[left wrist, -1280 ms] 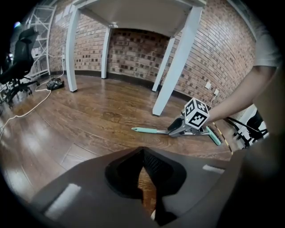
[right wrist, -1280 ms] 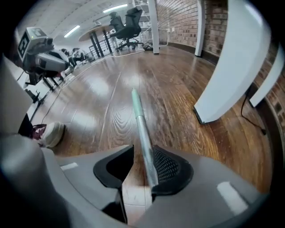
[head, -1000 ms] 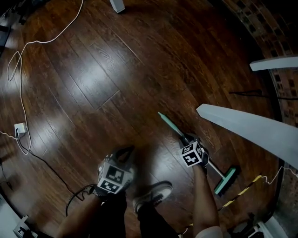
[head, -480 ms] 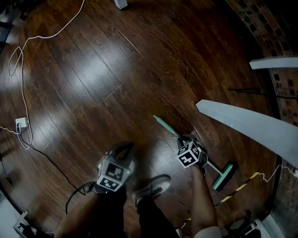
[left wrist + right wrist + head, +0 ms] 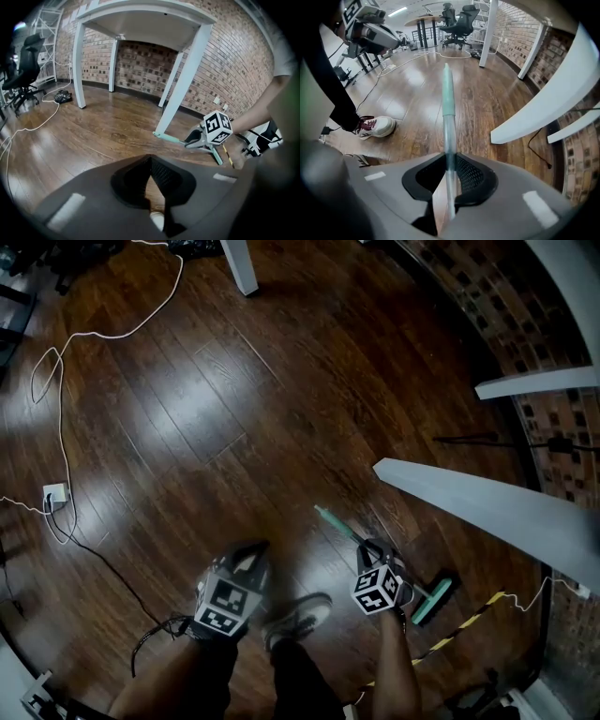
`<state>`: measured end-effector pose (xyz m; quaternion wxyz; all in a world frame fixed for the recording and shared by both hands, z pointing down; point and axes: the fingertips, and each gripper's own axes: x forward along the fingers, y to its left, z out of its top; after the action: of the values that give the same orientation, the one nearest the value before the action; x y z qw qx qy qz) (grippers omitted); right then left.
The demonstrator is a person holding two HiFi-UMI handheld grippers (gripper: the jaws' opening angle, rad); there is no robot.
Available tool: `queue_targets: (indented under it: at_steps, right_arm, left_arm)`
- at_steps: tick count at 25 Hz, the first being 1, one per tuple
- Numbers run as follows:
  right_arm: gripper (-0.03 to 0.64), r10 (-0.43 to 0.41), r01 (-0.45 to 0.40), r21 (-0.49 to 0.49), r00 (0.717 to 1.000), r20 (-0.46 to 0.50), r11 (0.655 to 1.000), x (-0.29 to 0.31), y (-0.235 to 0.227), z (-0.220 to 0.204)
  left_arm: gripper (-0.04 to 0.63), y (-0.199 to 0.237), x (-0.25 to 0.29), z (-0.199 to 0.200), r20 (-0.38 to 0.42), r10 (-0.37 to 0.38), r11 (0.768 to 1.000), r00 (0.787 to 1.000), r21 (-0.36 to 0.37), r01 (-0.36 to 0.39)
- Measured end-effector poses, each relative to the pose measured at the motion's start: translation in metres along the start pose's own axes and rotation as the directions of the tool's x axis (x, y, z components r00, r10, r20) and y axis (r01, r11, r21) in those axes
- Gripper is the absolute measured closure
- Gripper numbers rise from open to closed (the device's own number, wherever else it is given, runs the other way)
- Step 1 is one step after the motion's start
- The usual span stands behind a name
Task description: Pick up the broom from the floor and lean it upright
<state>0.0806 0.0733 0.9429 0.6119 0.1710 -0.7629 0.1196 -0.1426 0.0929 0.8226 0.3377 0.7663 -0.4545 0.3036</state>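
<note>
The broom (image 5: 349, 532) has a teal grip, a silver shaft and a teal head (image 5: 428, 602). My right gripper (image 5: 373, 549) has just been closing its jaws, and they now clamp the shaft near its middle. In the right gripper view the shaft (image 5: 449, 140) runs straight out between the pads, teal grip farthest away. From the left gripper view the broom (image 5: 171, 138) hangs off the floor, head end lower. My left gripper (image 5: 249, 553) hovers to the left of the broom, apart from it. Its tips (image 5: 149, 161) meet with nothing between them.
A white table (image 5: 487, 507) juts in from the right beside the broom, with a table leg (image 5: 241, 263) at the top. White cable (image 5: 61, 381) and a plug (image 5: 54, 493) lie at the left. The person's shoe (image 5: 300, 615) and striped floor tape (image 5: 459, 626) are close by. An office chair (image 5: 26, 70) stands far left.
The right jaws closed on the broom's shaft and lifted it off the floor. Both grippers rose, and the broom looks shorter from above.
</note>
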Motion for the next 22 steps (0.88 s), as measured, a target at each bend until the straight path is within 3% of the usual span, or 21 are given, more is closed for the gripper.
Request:
queue_targets:
  at_steps: [4,11,16,22]
  right_arm:
    - [0.532,-0.04,0.04,-0.01,0.998,0.039,0.999,-0.046,-0.002,0.009]
    - [0.532,-0.153,0.137,0.126,0.98,0.13,0.982,-0.134,-0.021,0.022]
    - [0.529,-0.245,0.197,0.261,0.955,0.169,0.945,-0.195,-0.039,0.015]
    - [0.531,-0.383,0.284,0.402,0.904,0.192,0.871,-0.269,-0.068,-0.013]
  left_arm:
    - [0.594,-0.015,-0.026,0.048,0.062,-0.007,1.0,0.998,-0.013,0.008]
    - [0.594,-0.06,-0.078,0.148,0.182,-0.059,0.998,0.982,0.031,0.054]
    - [0.594,-0.094,-0.111,0.207,0.253,-0.101,0.993,0.962,0.081,0.083]
    - [0.594,-0.129,-0.151,0.271,0.321,-0.179,0.98,0.93,0.146,0.138]
